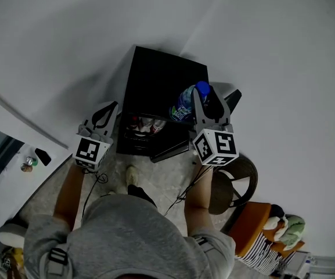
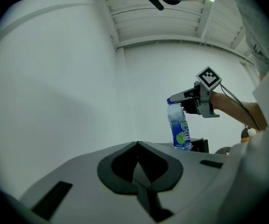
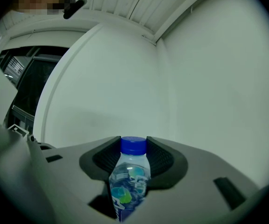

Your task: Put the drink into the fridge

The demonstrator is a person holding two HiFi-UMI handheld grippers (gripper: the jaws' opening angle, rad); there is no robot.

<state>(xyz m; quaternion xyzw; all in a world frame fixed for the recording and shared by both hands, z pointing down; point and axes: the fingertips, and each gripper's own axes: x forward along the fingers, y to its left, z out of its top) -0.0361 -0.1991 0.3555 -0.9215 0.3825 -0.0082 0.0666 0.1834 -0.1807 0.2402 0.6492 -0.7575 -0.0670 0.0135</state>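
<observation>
**White corner, bottle held above the black fridge**

White walls meet in a corner, and in the head view the small black fridge (image 1: 161, 77) stands against them. Its door (image 1: 170, 149) appears to be swung open toward the person, with packaged items (image 1: 144, 124) showing on a shelf inside. The right gripper (image 1: 205, 100) hangs over the fridge's right side, clamped on the drink bottle (image 1: 183, 104). The bottle's blue cap (image 1: 202, 87) pokes out between the jaws. The left gripper (image 1: 104, 114) sits just off the fridge's left edge with nothing in it, probably kept there to steady or manage the door.

From the left gripper view, the left gripper (image 2: 138, 146) has its jaws drawn together with nothing between them. Beyond it, the right gripper (image 2: 181, 98) pinches the bottle (image 2: 181, 129) high up by the neck. That leaves the body hanging upright, a sensible hold for standing it on a shelf. A dark edge below the bottle may be the fridge top, though I can't be sure.

In the right gripper view, the right gripper (image 3: 133, 146) has its jaws spread wide around the bottle (image 3: 128, 181), with the pads pressing either side just under the cap (image 3: 133, 145). Only bare wall lies ahead, so the bottle is judged not yet lowered to the opening.
</observation>
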